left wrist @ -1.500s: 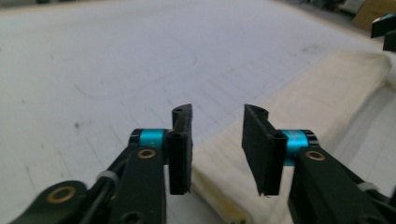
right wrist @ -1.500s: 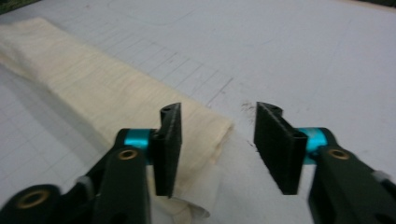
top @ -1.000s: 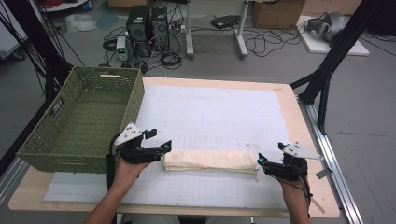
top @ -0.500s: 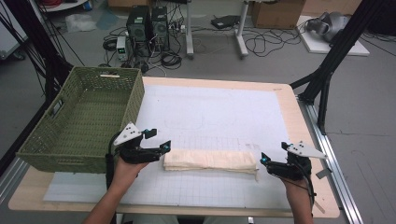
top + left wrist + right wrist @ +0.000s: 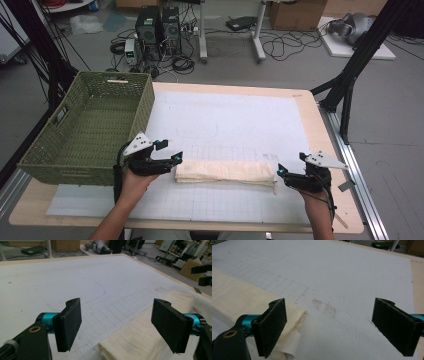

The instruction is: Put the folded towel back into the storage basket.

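A folded cream cloth (image 5: 225,172) lies as a long strip near the front of the white mat (image 5: 235,120). My left gripper (image 5: 175,161) is open just off the cloth's left end; in the left gripper view the cloth (image 5: 140,337) lies between and ahead of the spread black pads (image 5: 68,323). At the strip's right end my right gripper (image 5: 281,172) stands open and holds nothing. In the right gripper view the cloth's loose corner (image 5: 242,302) lies beside the left pad (image 5: 272,325).
A green woven basket (image 5: 107,132) stands at the table's left, close behind my left hand. The wooden table edge (image 5: 330,150) runs along the right. Dark specks (image 5: 325,307) mark the mat near the right gripper. Computers and cables lie on the floor beyond.
My right gripper has drawn back slightly to the right, off the cloth's end. The left gripper and the cloth have hardly moved.
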Available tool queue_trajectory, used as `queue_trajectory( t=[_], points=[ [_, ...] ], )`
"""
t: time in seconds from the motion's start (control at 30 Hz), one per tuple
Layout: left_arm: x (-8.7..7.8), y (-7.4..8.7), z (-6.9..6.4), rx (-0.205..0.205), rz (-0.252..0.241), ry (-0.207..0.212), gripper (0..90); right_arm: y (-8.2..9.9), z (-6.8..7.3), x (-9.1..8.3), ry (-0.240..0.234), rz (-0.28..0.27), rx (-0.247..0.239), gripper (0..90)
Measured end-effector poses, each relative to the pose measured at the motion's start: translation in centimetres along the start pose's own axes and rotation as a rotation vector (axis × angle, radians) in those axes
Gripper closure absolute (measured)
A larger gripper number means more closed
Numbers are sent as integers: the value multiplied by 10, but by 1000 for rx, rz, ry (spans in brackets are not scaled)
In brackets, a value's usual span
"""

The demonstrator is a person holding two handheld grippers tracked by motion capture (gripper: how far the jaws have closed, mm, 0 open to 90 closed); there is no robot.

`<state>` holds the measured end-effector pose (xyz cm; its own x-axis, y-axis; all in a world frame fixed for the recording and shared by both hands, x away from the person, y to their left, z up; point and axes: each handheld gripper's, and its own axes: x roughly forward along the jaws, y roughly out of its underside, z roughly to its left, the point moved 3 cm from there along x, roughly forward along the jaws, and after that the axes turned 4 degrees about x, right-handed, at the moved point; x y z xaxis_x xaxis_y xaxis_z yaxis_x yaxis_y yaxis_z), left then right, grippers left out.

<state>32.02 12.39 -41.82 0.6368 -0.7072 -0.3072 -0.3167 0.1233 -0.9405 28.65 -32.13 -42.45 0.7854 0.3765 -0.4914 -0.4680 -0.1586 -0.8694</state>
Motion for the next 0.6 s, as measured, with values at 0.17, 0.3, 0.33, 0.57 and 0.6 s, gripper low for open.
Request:
queue_trajectory(
  t=[0.17, 0.3, 0.33, 0.57, 0.6],
  points=[
    [5, 6, 1, -11, 41, -6, 253, 3, -1, 1, -2, 7, 4, 120],
    [11, 12, 1, -35, 97, -14, 263, 3, 0, 3, -6, 16, -6, 120],
    [12, 13, 1, -32, 106, -21, 265, 3, 1, 3, -8, 16, -12, 120],
    [21, 23, 1, -52, 192, -45, 286, 6, 4, 7, -18, 34, -27, 120],
    [22, 26, 1, -53, 210, -43, 288, 6, 4, 7, -22, 37, -31, 120]
  ],
)
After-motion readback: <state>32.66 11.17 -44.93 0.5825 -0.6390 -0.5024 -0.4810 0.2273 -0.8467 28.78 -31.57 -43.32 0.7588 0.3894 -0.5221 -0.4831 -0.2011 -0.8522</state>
